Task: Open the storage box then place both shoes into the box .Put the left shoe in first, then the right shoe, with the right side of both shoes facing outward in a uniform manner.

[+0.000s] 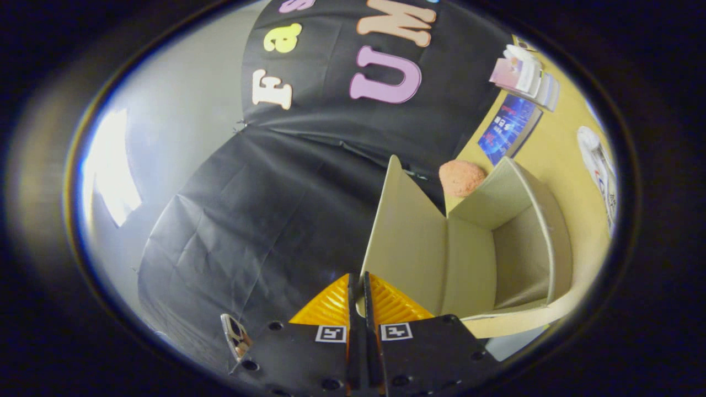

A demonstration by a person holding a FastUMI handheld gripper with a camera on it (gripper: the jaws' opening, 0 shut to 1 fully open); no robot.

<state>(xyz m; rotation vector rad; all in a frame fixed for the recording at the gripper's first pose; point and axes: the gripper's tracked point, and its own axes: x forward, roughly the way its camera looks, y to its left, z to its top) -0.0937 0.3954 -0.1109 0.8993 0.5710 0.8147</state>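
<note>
Gripper closed at edge of open storage box

Fingers of the gripper are pressed together with almost no gap between them. The near edge of the lid of the storage box sits right at the fingertips. Whether the tips pinch that edge or merely lie against it cannot be determined, since the contact point is hidden by the fingers themselves.

The storage box is a pale beige container and stands just ahead of the fingers, extending beyond them. It is open: the lid is swung away from the body as a flat panel, and the interior is exposed. The visible part of the interior contains nothing.

The view is strongly tilted. The box rests on a yellow tabletop. Beyond the box, on the same surface, lies a rounded orange-pink object of rough texture, close to the box's far corner. Further beyond it a blue booklet lies flat, and behind that a stack of white and pink items. A white object lies apart from these on the tabletop; its nature cannot be identified.

Black cloth forms the booth wall beyond the fingers and beside the box.
</note>
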